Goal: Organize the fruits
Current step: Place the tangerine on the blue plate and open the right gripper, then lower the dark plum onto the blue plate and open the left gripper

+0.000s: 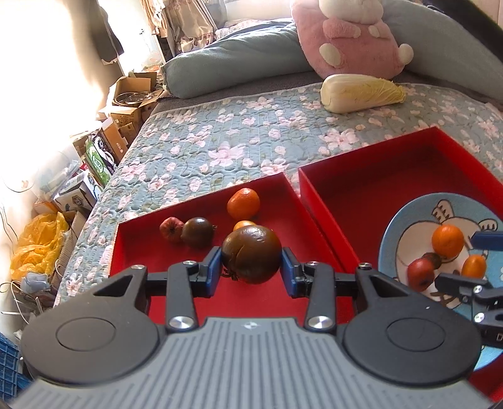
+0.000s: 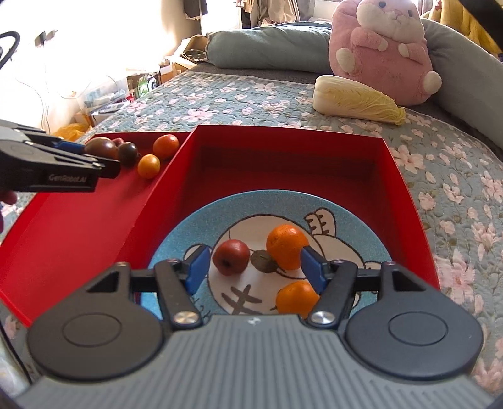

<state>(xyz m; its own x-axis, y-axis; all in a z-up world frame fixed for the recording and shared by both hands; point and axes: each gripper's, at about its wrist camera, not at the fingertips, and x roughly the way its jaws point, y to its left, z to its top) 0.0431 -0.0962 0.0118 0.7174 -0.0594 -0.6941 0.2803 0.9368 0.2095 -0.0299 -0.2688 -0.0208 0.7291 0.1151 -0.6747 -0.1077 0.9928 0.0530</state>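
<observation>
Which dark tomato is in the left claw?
The larger dark tomato, pinched between the left claw's pads. The smaller one lies loose farther back in the red tray, beside a reddish fruit.

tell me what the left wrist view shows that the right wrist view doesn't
Only the left wrist view: the left gripper shut on a dark tomato, and yellow bags on the floor. Only the right wrist view: the whole blue cartoon plate and the plush's face. Both: red trays, napa cabbage, floral quilt.
</observation>
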